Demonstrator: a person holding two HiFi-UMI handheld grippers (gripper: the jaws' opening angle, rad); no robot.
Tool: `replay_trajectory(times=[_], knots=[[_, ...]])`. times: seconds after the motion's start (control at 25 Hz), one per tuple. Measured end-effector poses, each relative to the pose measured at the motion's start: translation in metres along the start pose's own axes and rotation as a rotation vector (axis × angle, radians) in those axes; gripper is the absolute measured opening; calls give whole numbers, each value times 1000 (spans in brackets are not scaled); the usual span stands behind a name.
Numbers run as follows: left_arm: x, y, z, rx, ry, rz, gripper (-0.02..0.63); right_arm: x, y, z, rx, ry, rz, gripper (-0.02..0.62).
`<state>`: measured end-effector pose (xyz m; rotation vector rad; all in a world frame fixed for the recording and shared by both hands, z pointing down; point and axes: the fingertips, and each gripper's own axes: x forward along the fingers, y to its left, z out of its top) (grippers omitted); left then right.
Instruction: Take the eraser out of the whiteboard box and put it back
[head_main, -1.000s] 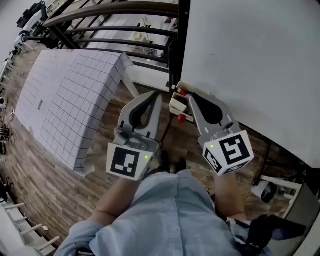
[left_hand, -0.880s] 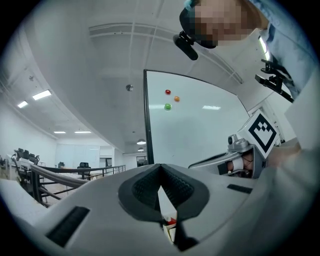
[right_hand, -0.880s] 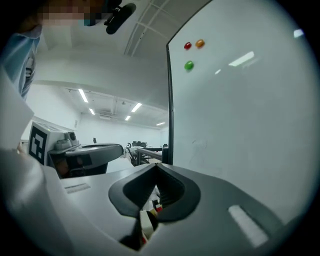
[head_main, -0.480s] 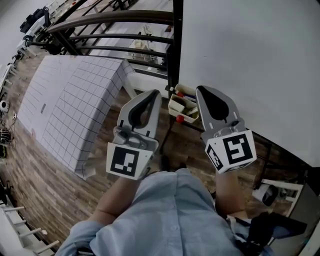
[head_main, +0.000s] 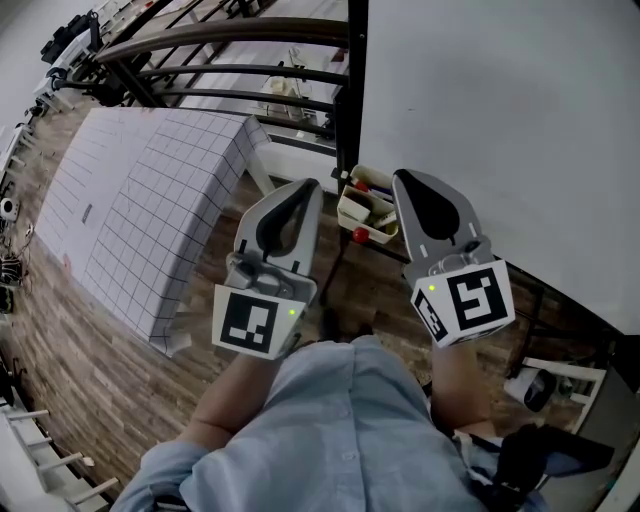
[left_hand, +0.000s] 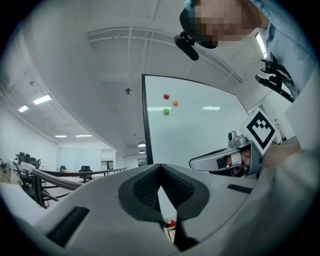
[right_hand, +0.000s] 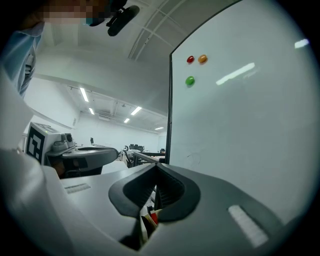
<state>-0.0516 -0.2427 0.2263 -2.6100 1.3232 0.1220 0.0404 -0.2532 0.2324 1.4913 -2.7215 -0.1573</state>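
Note:
The cream whiteboard box (head_main: 362, 208) hangs at the lower left corner of the whiteboard (head_main: 500, 120), with red-capped markers in it. I cannot pick out the eraser among its contents. My left gripper (head_main: 309, 187) and right gripper (head_main: 401, 179) are held level side by side, just short of the box, one on each side of it. Both are shut and hold nothing. In the left gripper view the jaw tips meet (left_hand: 160, 168) and a bit of the box (left_hand: 170, 229) shows below them. The right gripper view shows its tips together (right_hand: 156, 165), with the box (right_hand: 150, 218) under them.
A table under a grid-patterned cloth (head_main: 140, 200) stands at the left, with dark railings (head_main: 220, 45) behind it. The floor (head_main: 90, 380) is wooden. A red knob (head_main: 360, 237) sits below the box. Red, orange and green magnets (right_hand: 190, 80) cling high on the board.
The right gripper has risen a little and its tip has drawn clear of the box, which now shows between the two grippers. The left gripper has barely moved.

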Motion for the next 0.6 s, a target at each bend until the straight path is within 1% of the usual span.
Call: replay_trajectory(times=[0.6], knots=[[3,0,-3,-2,4,2,-2,2,-1,-3,1,6,7,0]])
